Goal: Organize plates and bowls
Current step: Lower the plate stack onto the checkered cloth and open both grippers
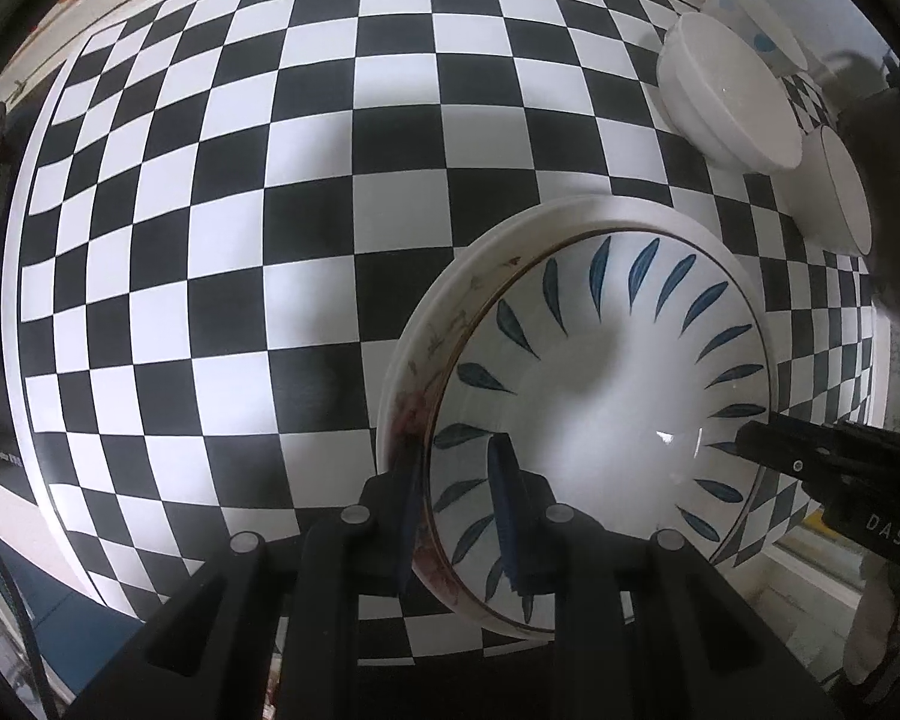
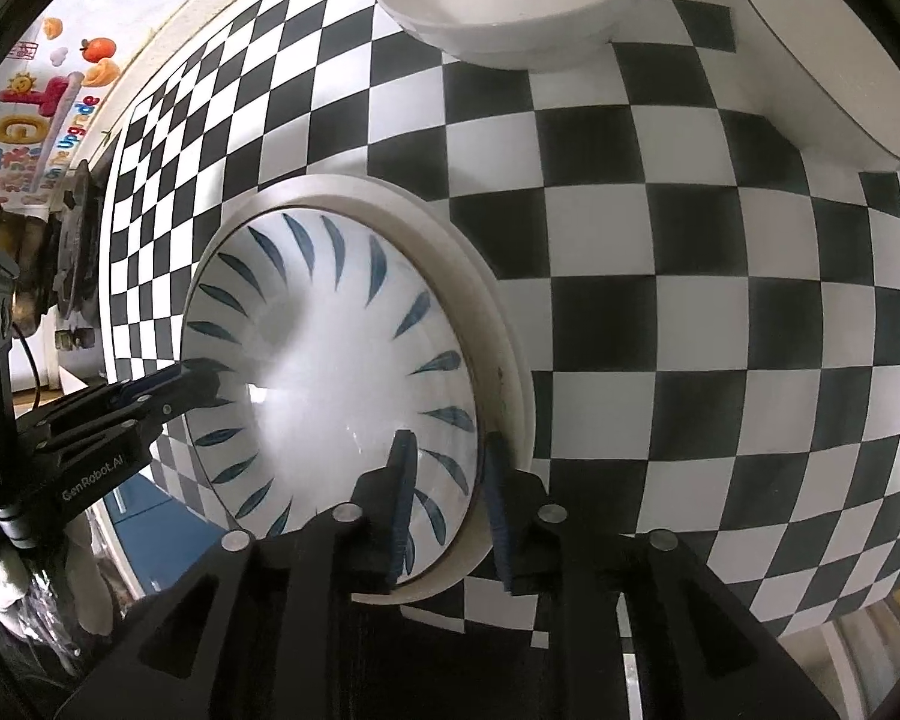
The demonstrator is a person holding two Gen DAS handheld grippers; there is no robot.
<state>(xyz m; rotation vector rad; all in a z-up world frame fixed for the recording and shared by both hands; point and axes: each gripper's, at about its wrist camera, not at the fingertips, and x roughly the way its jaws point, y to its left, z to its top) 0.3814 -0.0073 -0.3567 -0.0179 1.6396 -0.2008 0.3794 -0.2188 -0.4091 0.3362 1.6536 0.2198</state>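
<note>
A white bowl with blue leaf marks [image 1: 600, 390] sits nested on a cream dish with a reddish pattern [image 1: 444, 324] above the checkered table. My left gripper [image 1: 459, 516] is shut on the near rim of both, one finger inside, one outside. My right gripper [image 2: 447, 504] is shut on the opposite rim of the same stack [image 2: 342, 360]; the cream dish [image 2: 498, 324] shows around it. Each gripper shows in the other's view, the right [image 1: 810, 462] and the left [image 2: 168, 390].
A plain white bowl [image 1: 726, 102] [image 2: 510, 0] and a dark-rimmed white bowl [image 1: 840, 192] [image 2: 834, 60] stand on the black-and-white checkered cloth [image 1: 270, 210]. Another white bowl with blue marks [image 1: 750, 12] is behind them. The table edge is near on both sides.
</note>
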